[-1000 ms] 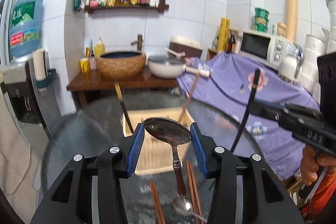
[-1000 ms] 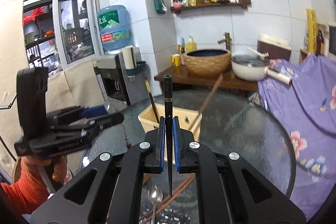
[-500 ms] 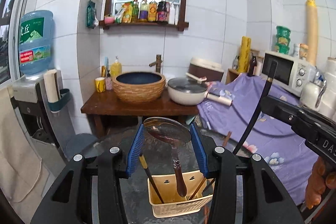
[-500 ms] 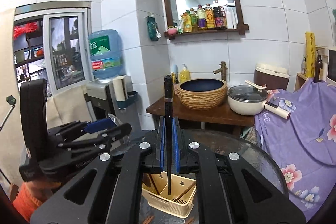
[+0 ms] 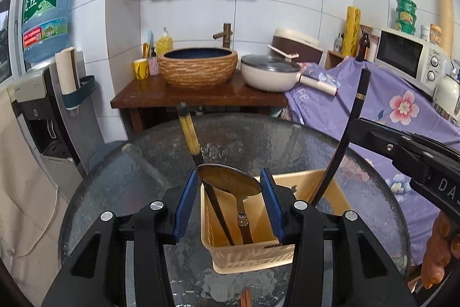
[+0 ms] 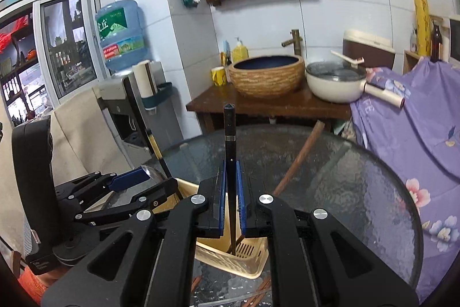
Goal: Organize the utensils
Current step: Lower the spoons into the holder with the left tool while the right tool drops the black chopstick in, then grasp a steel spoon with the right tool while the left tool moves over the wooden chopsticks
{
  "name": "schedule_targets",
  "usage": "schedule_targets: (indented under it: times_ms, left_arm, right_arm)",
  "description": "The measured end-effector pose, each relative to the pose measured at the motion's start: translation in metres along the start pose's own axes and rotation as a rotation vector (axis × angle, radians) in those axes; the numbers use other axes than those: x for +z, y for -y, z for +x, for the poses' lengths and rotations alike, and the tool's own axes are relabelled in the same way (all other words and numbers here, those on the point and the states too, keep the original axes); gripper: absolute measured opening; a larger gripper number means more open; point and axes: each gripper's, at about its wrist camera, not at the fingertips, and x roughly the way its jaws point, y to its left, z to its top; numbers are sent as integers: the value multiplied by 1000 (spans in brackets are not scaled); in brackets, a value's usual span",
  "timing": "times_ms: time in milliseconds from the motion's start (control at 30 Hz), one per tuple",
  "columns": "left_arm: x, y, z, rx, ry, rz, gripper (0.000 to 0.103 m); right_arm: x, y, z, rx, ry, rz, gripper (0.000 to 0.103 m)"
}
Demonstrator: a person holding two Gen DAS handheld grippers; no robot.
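Left wrist view: both hand-held grippers clamp utensils, spoon (image 5: 230, 181) and black chopstick (image 6: 230, 151), inside basket (image 5: 247, 255).

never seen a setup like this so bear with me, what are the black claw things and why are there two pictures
These are two hand-held grippers, one in each of a person's hands, each with its own forward-looking fisheye camera; hence two pictures. The left gripper grips a metal spoon by its bowl between blue fingers, handle pointing down into a beige utensil basket on a round glass table. The right gripper is shut on a black chopstick, its tip down in the same basket. A few more chopsticks already stand in it.
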Motion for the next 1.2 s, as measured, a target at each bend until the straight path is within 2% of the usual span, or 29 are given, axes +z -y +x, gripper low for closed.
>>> schedule_targets:
  times_ms: [167,333,367,400,433,500,600,700,833,1000,1100,1200]
  left_arm:
    - [-13,5,14,10,-39,33,44]
    - [-17,10,10,24,-11,70,44]
    - [-17,12,6,24,-4,81,47]
    - [-18,13,2,26,6,90,55]
    - [-19,14,-7,32,29,96,59]
    - [-23,15,-21,36,63,92,72]
    - [-37,13,-42,28,87,78,78]
    - [-58,10,-53,15,70,65,79]
    - [-94,5,-49,-5,-10,35,79]
    - [-127,-1,-32,17,-104,23,78]
    - [-139,-3,-28,-10,-148,3,69]
    - [-148,8,-28,-39,-172,30,67]
  right_arm:
    - [-8,4,8,-12,-23,9,8]
    - [-9,5,7,-26,-14,-3,8]
    - [-10,5,5,-36,-8,-11,9]
    - [-11,4,1,-47,1,-24,13]
    - [-13,3,-2,-54,9,-33,26]
    - [-19,3,-15,-63,39,-34,46]
    - [-31,6,-29,-82,39,-30,46]
    - [-54,11,-36,-74,0,-29,46]
    - [-95,31,-21,-82,-141,34,46]
    - [-144,60,5,-63,-313,186,46]
    - [-161,61,11,-51,-350,212,46]
    - [-169,59,15,-50,-364,208,46]
